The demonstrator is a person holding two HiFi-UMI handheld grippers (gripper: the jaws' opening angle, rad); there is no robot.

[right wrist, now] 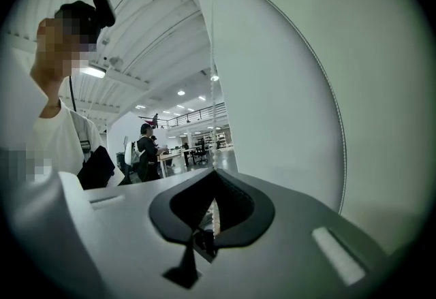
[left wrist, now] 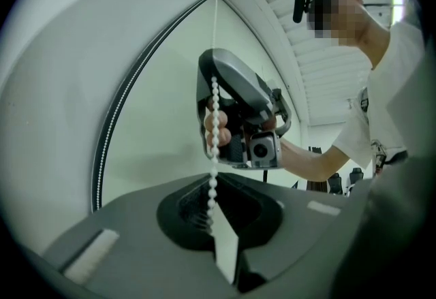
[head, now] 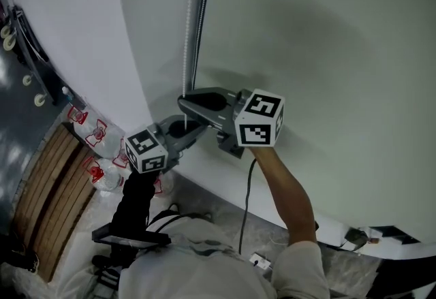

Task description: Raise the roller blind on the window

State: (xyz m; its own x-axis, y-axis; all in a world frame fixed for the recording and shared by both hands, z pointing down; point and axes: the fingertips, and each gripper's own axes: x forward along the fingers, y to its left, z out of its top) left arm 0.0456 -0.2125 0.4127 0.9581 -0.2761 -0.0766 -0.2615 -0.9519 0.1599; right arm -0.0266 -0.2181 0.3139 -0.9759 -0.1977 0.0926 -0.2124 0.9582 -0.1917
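Steadiness matters: the right gripper (head: 186,104), clamped shut on the bead chain (left wrist: 215,120) beside the roller blind (head: 327,39), should pull straight down. The left gripper (left wrist: 212,221), jaws slightly apart around the chain lower down, should pinch before the right lets go.

The bead chain (head: 189,32) hangs along the blind's (head: 327,52) left edge. The right gripper (head: 184,102) is on it, just above the left gripper (head: 181,129). Bottles (head: 95,135) lie on the floor further left.
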